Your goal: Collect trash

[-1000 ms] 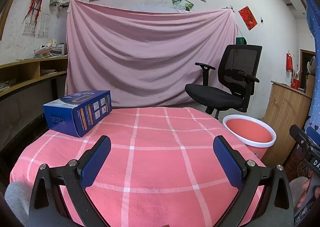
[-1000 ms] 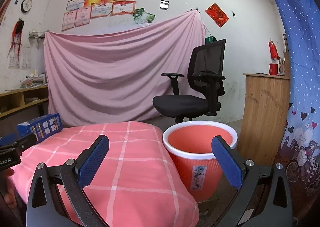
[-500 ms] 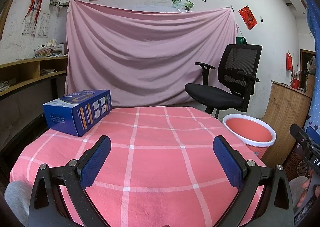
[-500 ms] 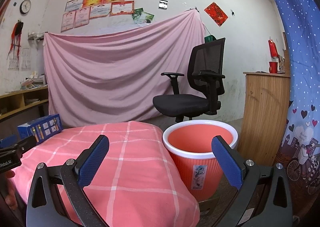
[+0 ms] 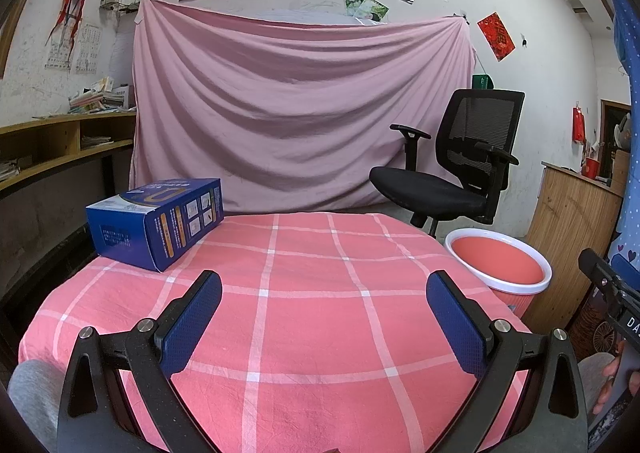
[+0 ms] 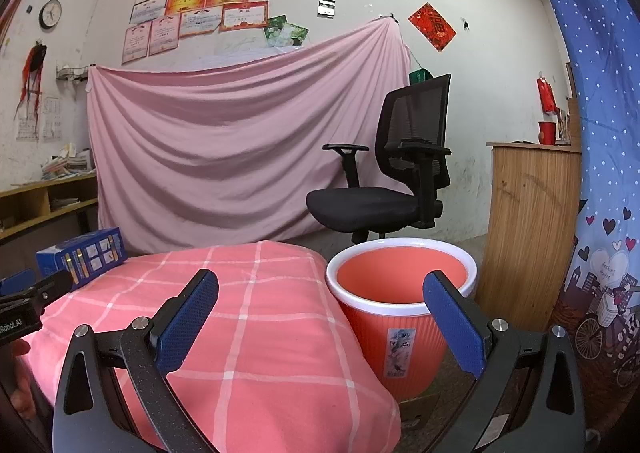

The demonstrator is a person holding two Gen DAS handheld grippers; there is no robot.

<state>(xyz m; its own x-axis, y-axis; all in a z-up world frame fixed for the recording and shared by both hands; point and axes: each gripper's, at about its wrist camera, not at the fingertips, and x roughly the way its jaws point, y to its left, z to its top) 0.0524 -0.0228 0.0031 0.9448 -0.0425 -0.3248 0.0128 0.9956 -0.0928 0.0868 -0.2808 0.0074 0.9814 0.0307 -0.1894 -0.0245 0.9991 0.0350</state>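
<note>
At the middle left of the left wrist view, a blue box (image 5: 156,223) lies on the counter (image 5: 312,317), which is covered by a pink checked cloth. It is the only loose thing on the cloth, so I judge it is the trash to collect. In the lower middle of this view the left hand-held gripper (image 5: 324,317) hovers above the cloth with its fingers wide apart and nothing between them. At the middle right, just beside the counter edge, stands an orange bin (image 5: 500,265) with a white rim; what shows of its inside looks empty. In the right wrist view the right hand-held gripper (image 6: 320,321) is also spread apart and empty, and it points between the counter and the bin. The task seems hardly started: the box is not yet grasped, and carrying it across to the bin remains.
</note>
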